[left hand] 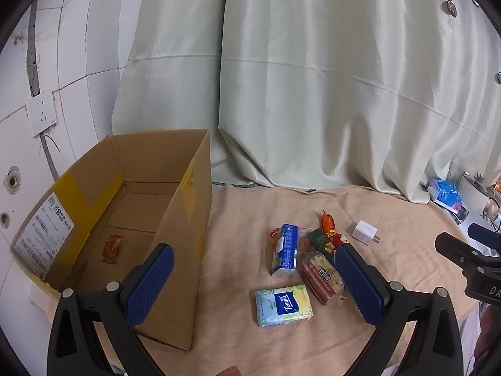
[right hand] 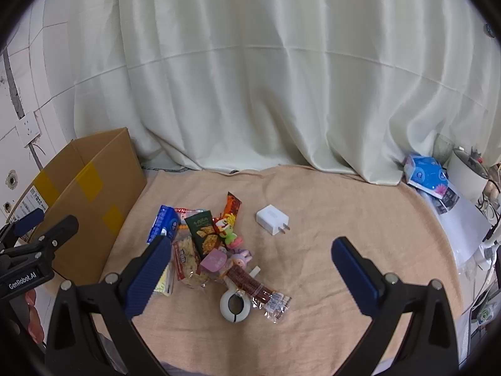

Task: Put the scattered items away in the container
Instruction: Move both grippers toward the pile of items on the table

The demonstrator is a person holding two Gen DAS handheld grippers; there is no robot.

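An open cardboard box stands at the left on a peach towel, with one orange snack packet on its floor. Scattered to its right lie a Tempo tissue pack, a blue tissue pack, a cracker packet, a white charger plug, a dark green snack bag, a white ring and a red stick snack. My left gripper hangs open over the box's near wall and the tissue packs. My right gripper is open above the pile, holding nothing.
A pale curtain hangs behind the towel. A tiled wall with a socket lies behind the box. At the far right sit a blue tissue box, a white pot and cables.
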